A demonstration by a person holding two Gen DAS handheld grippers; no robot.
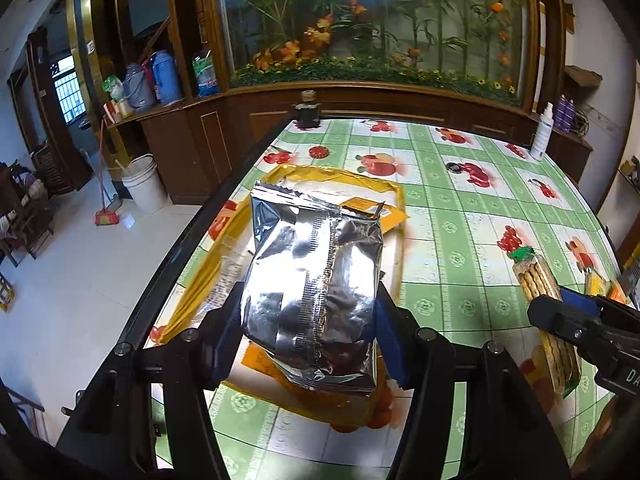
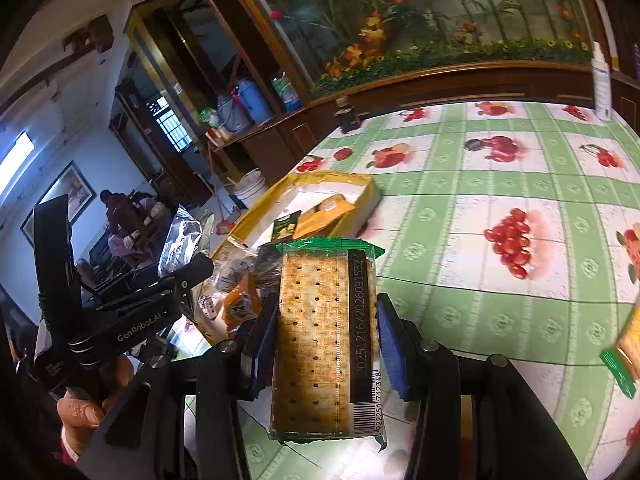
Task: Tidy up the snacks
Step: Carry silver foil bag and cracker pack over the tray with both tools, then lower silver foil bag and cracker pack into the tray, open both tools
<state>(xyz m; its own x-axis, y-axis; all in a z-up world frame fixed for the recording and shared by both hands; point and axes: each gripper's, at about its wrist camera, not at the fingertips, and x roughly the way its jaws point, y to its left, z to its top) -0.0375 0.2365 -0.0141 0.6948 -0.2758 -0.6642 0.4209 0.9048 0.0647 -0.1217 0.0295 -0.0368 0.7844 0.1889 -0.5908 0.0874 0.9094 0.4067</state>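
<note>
We see the left gripper (image 1: 310,312) clamped on a silver foil snack bag (image 1: 316,292), blue pads pressing both its sides, held above a yellow tray (image 1: 384,188) on the green fruit-print tablecloth (image 1: 472,216). The right gripper (image 2: 326,344) grips a clear, green-edged cracker pack (image 2: 320,340), seam and barcode at its 3 o'clock edge. In the right wrist view the tray lies at 11 o'clock of the pack, with small packets (image 2: 324,212) inside. A second cracker pack (image 2: 626,356) lies at 3 o'clock on the cloth. A white bottle (image 1: 542,132) stands at the far edge, 1 o'clock.
</note>
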